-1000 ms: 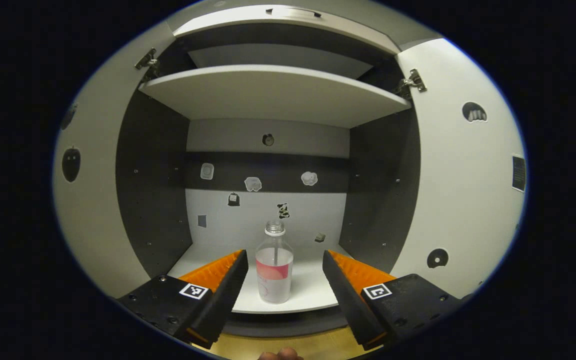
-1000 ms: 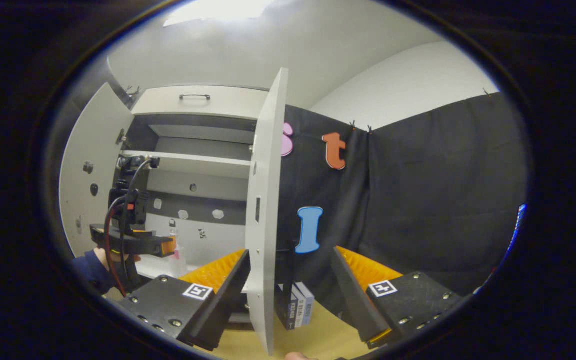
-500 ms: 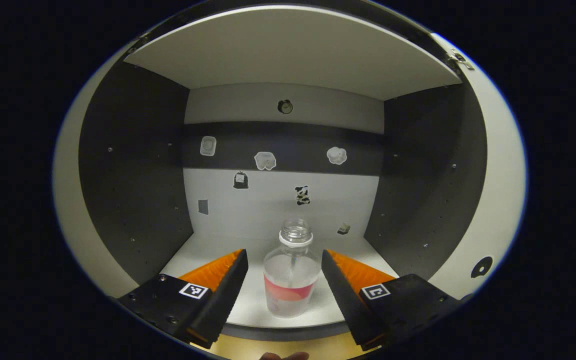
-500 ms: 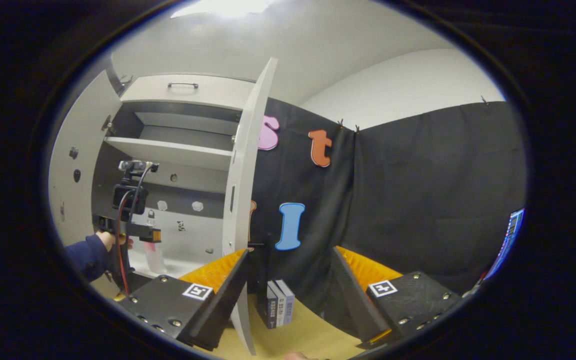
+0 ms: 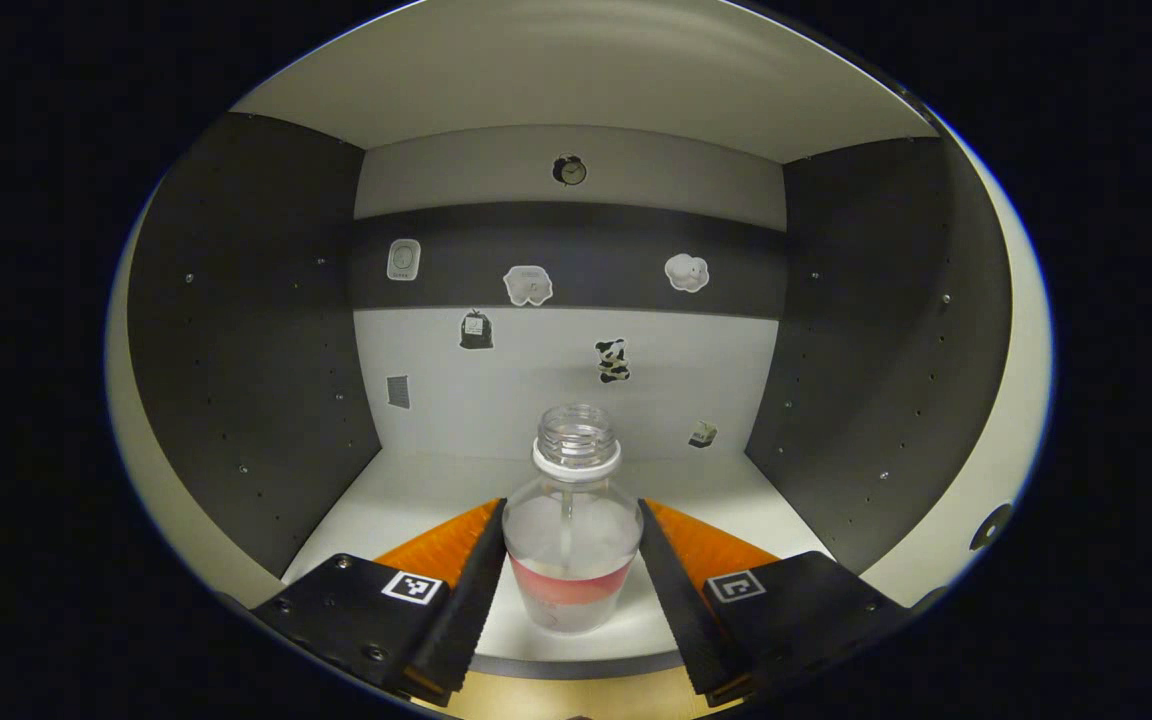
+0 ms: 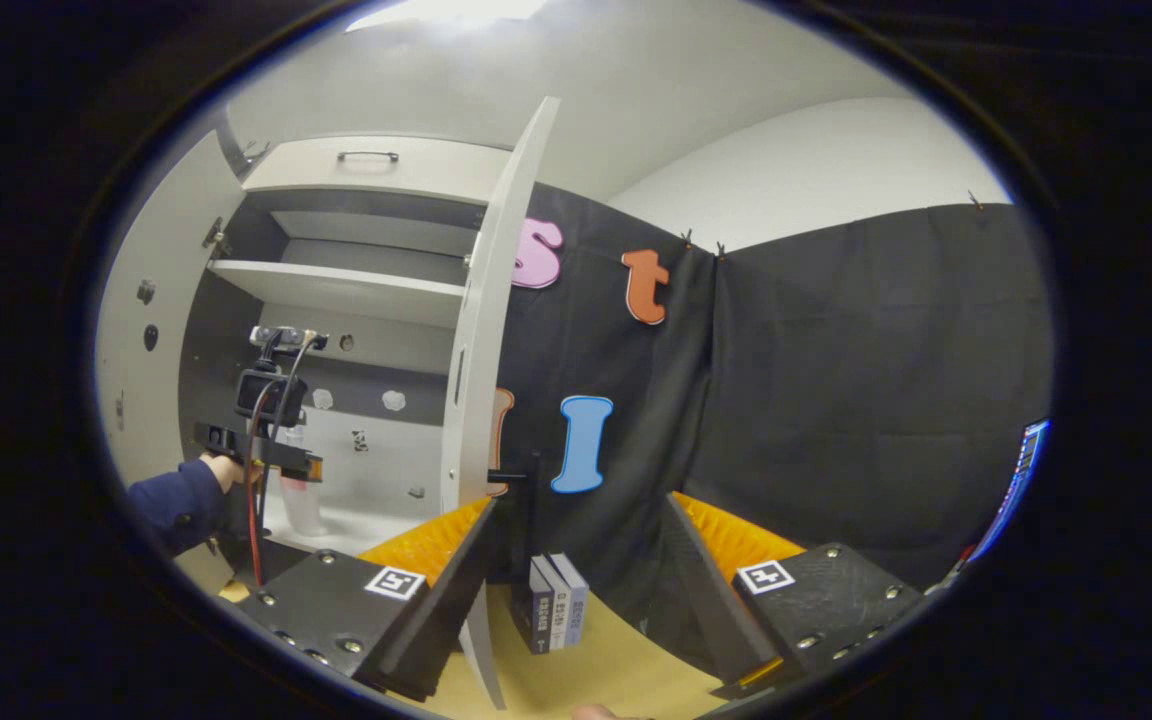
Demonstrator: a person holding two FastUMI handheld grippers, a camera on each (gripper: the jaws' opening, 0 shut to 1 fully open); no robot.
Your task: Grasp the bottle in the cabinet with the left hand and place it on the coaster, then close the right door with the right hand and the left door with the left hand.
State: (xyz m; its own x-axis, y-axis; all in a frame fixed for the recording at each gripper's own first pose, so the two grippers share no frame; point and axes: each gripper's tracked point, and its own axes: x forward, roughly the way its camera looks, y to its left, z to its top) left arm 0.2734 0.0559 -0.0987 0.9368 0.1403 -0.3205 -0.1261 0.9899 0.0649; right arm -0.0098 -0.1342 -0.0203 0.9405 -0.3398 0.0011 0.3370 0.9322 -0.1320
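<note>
bottle | label unreadable | left claw clamps it | right claw spread, empty

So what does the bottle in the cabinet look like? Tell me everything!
The bottle is small, see-through and looks like plastic, with a round body, a short threaded neck, a white ring below the open mouth and no cap. A pinkish-red label wraps its lower half. It stands upright near the front edge of the cabinet's bottom shelf, between the fingers of the left gripper, which sit right against its sides.
</note>
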